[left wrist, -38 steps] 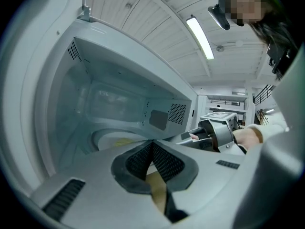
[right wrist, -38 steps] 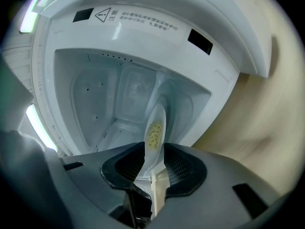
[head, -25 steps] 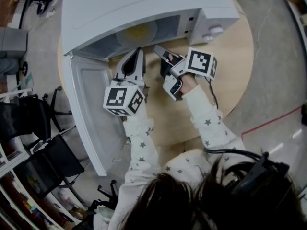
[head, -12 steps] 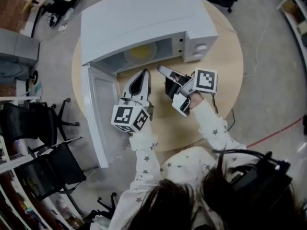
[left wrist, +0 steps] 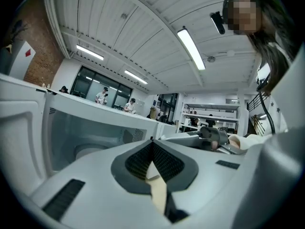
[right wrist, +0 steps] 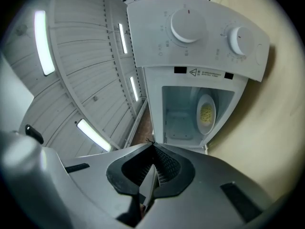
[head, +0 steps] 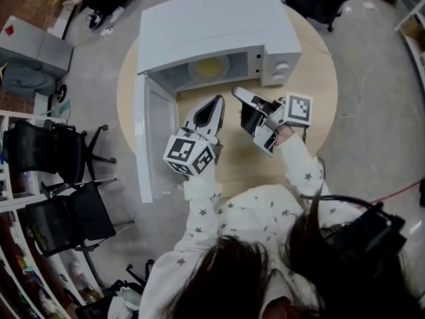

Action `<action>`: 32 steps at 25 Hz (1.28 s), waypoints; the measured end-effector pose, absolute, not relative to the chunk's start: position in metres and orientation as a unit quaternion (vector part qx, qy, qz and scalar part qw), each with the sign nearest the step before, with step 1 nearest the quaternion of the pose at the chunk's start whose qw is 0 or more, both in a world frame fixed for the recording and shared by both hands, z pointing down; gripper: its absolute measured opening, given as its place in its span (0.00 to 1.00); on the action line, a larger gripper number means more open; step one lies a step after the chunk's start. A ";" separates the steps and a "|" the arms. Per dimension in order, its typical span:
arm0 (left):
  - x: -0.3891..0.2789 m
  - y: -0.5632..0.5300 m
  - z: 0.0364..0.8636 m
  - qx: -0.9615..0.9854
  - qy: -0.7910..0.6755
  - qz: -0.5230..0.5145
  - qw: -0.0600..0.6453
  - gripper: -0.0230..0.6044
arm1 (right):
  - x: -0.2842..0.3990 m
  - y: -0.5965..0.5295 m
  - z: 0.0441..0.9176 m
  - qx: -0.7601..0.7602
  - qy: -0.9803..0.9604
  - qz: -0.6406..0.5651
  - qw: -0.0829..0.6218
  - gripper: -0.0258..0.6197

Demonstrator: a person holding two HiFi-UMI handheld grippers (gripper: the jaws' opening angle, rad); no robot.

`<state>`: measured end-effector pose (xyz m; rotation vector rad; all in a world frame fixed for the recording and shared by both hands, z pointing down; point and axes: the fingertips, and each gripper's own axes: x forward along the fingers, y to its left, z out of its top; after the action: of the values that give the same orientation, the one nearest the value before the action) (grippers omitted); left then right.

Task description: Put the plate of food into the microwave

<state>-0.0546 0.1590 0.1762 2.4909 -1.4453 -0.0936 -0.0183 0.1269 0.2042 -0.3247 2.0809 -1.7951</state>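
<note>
While both grippers hang above the round wooden table (head: 319,111), a pair of black office chairs (head: 50,158) stands on the floor far out beyond the left gripper's (head: 216,101) outer side. Nearer, just beside that gripper on the same side, the microwave door (head: 151,138) is swung fully open, with its inner face turned toward the jaws. The left gripper points at the open front of the white microwave (head: 219,25). Its jaws are clenched together and nothing is caught between them; in the left gripper view the tips meet in a closed point with the empty-looking near part of the cavity behind them.

The plate of food (head: 208,67), a white plate with a yellow heap on it, lies inside the cavity, ahead of both sets of tips and roughly between their lines. It touches neither gripper.

The right gripper (head: 238,92) hovers near the left one, apart from it, and is also aimed at the opening. Its jaws are pressed shut with nothing in them, and the right gripper view shows the plate beyond the closed tip. Further out on this gripper's outer side, two round knobs (head: 282,67) sit on the microwave's control panel. White sleeves (head: 302,171) dotted with stars run back from both grippers.
</note>
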 end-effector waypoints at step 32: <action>-0.038 0.204 0.145 0.865 -0.489 -0.016 0.110 0.03 | -0.004 0.174 0.163 -0.035 0.724 -0.656 0.209 0.05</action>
<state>-0.0385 0.2044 0.1453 2.5440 -1.4365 -0.0457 -0.0041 0.1736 0.1633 -0.0967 2.0144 -1.8264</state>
